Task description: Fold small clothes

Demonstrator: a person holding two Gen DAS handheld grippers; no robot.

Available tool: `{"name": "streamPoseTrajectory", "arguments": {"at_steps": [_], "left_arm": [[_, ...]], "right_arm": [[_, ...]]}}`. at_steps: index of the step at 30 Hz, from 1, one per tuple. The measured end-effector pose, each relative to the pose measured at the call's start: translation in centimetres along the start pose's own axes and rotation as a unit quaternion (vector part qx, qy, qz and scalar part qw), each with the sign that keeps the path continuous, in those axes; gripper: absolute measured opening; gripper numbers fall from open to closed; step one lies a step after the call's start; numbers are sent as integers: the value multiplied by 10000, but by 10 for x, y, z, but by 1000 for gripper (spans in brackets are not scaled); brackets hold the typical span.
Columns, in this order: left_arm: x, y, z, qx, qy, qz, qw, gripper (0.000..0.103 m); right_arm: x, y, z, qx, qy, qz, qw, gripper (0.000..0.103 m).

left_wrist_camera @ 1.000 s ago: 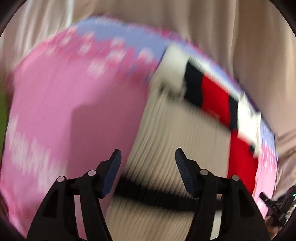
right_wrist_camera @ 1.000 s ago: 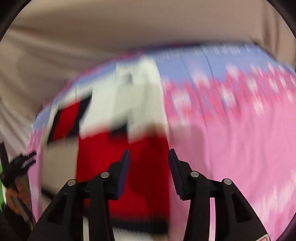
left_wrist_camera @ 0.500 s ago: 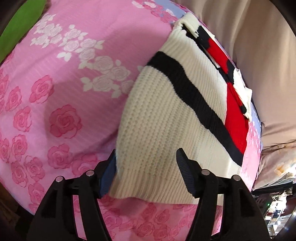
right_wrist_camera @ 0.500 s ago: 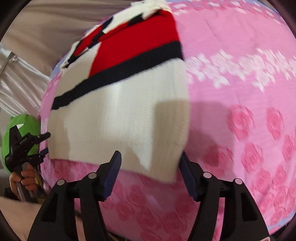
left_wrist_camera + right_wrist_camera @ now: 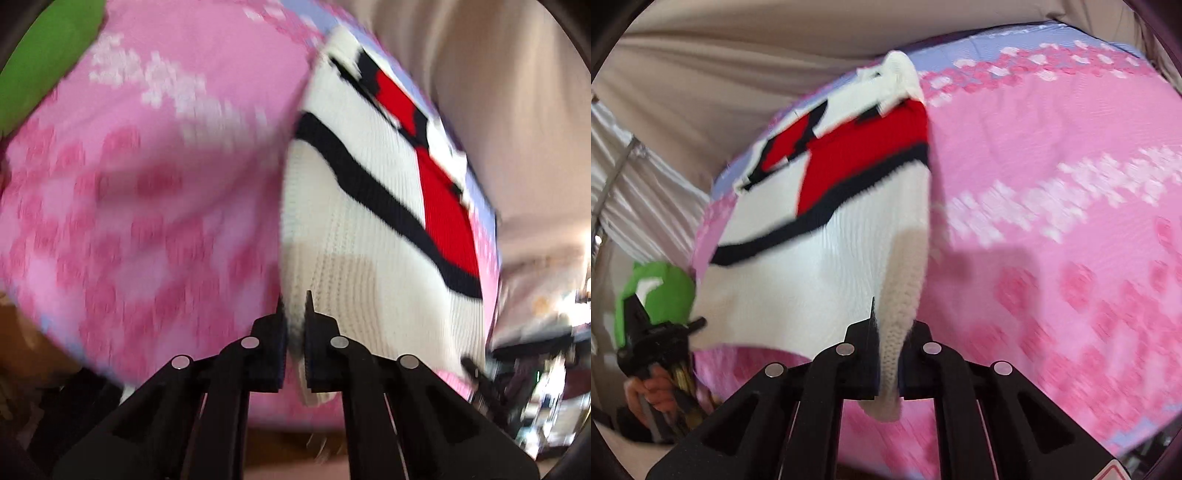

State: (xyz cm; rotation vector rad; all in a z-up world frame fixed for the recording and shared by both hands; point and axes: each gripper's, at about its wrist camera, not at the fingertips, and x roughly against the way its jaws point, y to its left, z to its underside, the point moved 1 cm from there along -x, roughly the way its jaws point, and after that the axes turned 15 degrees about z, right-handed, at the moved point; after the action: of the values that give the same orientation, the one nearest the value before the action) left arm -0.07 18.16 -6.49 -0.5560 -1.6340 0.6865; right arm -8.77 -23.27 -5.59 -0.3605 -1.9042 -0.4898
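Note:
A cream knit sweater [image 5: 369, 236] with a black stripe and a red panel lies on a pink rose-print sheet [image 5: 147, 184]. In the left wrist view my left gripper [image 5: 293, 306] is closing on the sweater's near hem corner, knit pinched between its pads. In the right wrist view the same sweater [image 5: 812, 266] has its other hem corner bunched between the pads of my right gripper [image 5: 890, 325], whose jaws are closing on it. The hem is lifted off the sheet [image 5: 1052, 258] between the two grips. The left gripper [image 5: 653, 339] shows at the far left, held by a hand [image 5: 646, 391].
A green object [image 5: 40, 62] lies at the sheet's top left corner and shows again as a green shape [image 5: 657, 291] behind the other gripper. Beige draped fabric [image 5: 738, 74] backs the bed. The sheet's front edge is just below both grippers.
Both grippers came back from the sweater's upper part to its near hem, straddled a corner each while open, then shut on the knit. The hem now lifts off the sheet.

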Motion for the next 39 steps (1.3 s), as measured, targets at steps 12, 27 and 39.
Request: {"name": "streamPoseTrajectory", "arguments": {"at_steps": [12, 27, 39], "left_arm": [[51, -44, 35, -574, 367, 367, 9970, 6], [-90, -72, -188, -1131, -1317, -649, 9827, 22], [-69, -77, -150, -2368, -1286, -702, 9604, 85]], "right_arm": [[58, -25, 97, 1128, 1584, 128, 9808, 6], [-65, -15, -179, -1117, -732, -653, 9889, 13], [-36, -26, -130, -698, -1263, 202, 9893, 59]]}}
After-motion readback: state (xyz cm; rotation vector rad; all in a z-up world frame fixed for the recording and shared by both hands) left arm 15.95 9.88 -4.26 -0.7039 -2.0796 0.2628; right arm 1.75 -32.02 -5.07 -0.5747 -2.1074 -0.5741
